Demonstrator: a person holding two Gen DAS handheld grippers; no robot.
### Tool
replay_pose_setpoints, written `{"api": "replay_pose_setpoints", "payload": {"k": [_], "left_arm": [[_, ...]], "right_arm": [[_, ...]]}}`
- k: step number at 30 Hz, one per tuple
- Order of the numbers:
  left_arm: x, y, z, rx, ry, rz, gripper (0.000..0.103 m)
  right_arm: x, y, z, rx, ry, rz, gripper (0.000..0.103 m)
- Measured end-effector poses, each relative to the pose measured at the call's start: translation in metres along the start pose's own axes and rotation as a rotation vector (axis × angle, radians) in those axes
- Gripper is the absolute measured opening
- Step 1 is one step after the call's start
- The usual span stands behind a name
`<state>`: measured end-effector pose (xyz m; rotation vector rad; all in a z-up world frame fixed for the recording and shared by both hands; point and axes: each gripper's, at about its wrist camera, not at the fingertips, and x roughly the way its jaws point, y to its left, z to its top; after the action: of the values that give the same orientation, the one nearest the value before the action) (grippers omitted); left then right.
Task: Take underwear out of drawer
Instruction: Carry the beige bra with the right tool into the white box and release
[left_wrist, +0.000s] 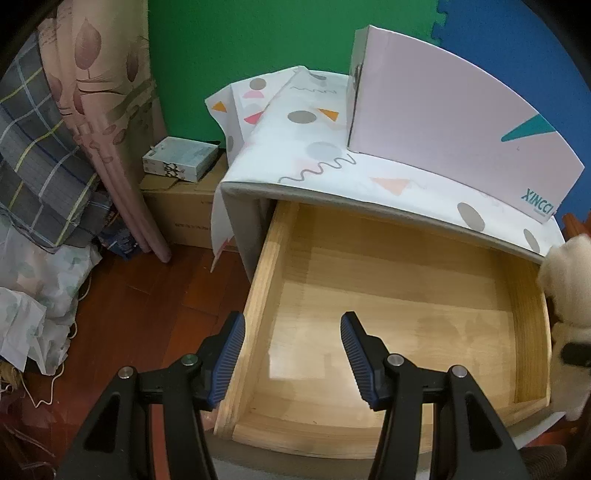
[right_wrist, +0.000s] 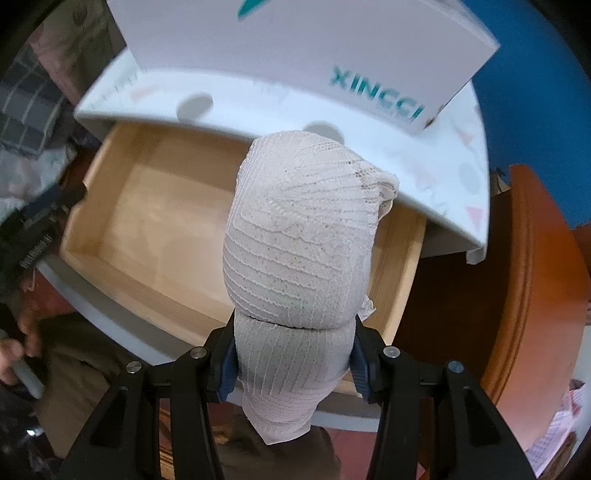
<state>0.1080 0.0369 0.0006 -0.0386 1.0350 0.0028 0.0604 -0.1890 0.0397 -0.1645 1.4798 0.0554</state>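
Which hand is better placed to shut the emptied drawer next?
Left, probably. The left gripper holds nothing and hangs over the open drawer's front-left corner, while the right gripper is clamped on the underwear.

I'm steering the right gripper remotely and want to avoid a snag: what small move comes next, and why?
Probably carry the right gripper sideways, clear of the wooden drawer. Its pads are shut on the white lace underwear, which hangs above the drawer's bare bottom, so nothing remains to lift out. The left gripper stands open and holds nothing.
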Motion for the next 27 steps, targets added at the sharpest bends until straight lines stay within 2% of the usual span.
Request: {"api": "replay_pose_setpoints", "payload": {"k": [6, 13, 27], "left_arm": [[-0.004, -0.002, 0.0, 0.012, -0.024, 0.018, 0.055], [-0.01, -0.004, -0.002, 0.026, -0.049, 0.026, 0.055], [-0.017, -0.013, -0.002, 0.061, -0.092, 0.042, 0.055]], "right_arm": [[-0.052, -0.005, 0.002, 0.063, -0.124, 0.034, 0.046], [-0.097, -0.026, 0.049, 0.142, -0.253, 0.034, 0.046], [-0.147, -0.071, 0.136, 0.266, -0.414, 0.015, 0.046]]}}
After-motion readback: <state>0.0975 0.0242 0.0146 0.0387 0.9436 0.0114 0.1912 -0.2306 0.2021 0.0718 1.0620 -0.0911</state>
